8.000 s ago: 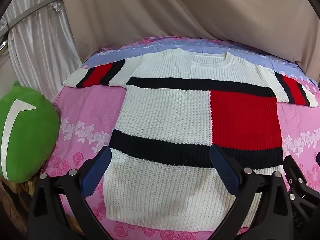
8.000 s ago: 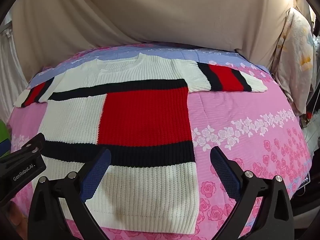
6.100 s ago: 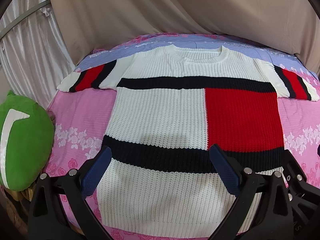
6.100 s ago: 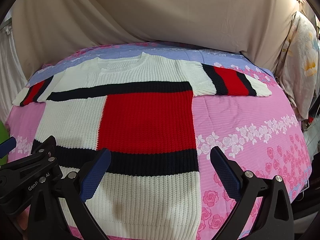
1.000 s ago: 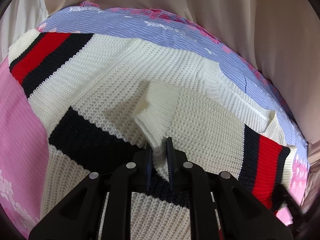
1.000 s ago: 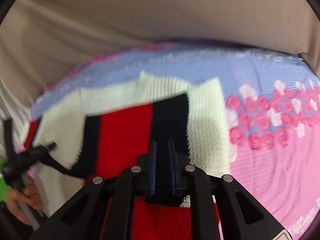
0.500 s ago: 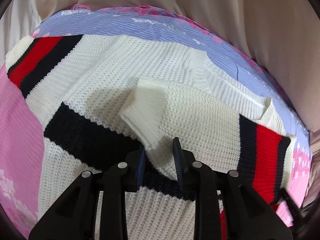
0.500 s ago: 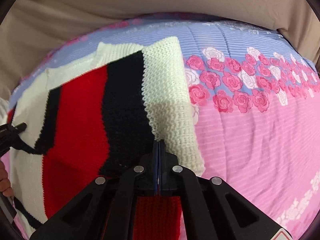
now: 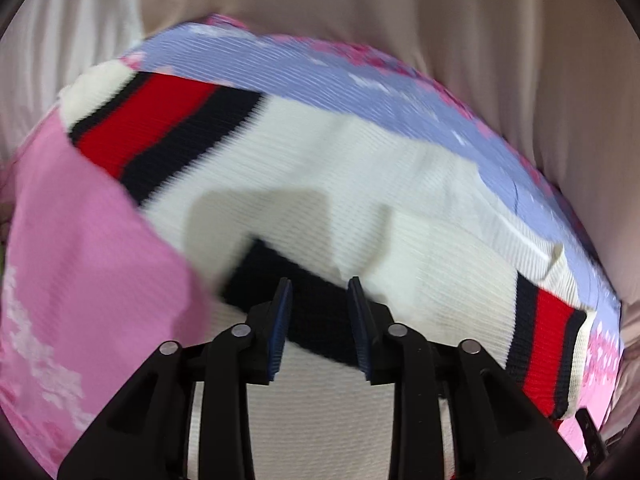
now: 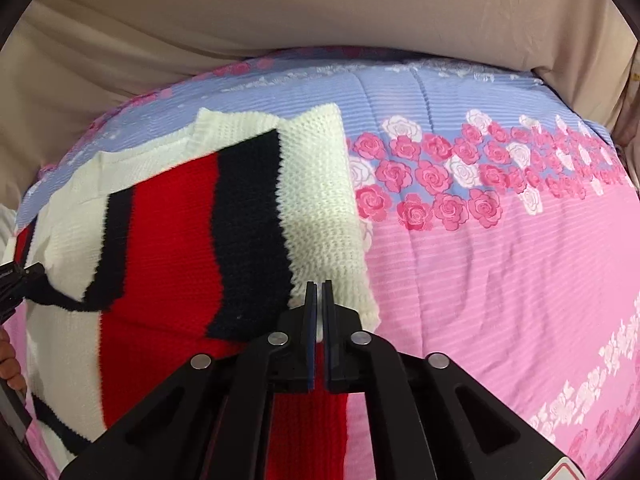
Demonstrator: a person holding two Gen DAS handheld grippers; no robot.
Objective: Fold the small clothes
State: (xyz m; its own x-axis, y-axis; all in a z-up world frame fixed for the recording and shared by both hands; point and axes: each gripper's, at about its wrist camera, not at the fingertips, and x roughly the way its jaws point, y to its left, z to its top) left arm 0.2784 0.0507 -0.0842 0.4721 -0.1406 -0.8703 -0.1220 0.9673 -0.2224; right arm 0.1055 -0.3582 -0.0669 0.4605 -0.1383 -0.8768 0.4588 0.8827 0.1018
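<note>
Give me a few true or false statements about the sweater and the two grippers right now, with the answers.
1. The left hand-held gripper is open. True.
2. The right hand-held gripper is wide open, well above the sweater. False: its jaws are nearly closed at the edge of the folded-over white knit.
3. The sweater lies flat and fully spread out. False: its hem end is folded up over the body toward the collar.
4. The bedsheet is pink with roses and a blue band at the far end. True.
5. The left hand-held gripper grips a sleeve. False: nothing is between its jaws; it hovers over the sweater's dark stripe.
</note>
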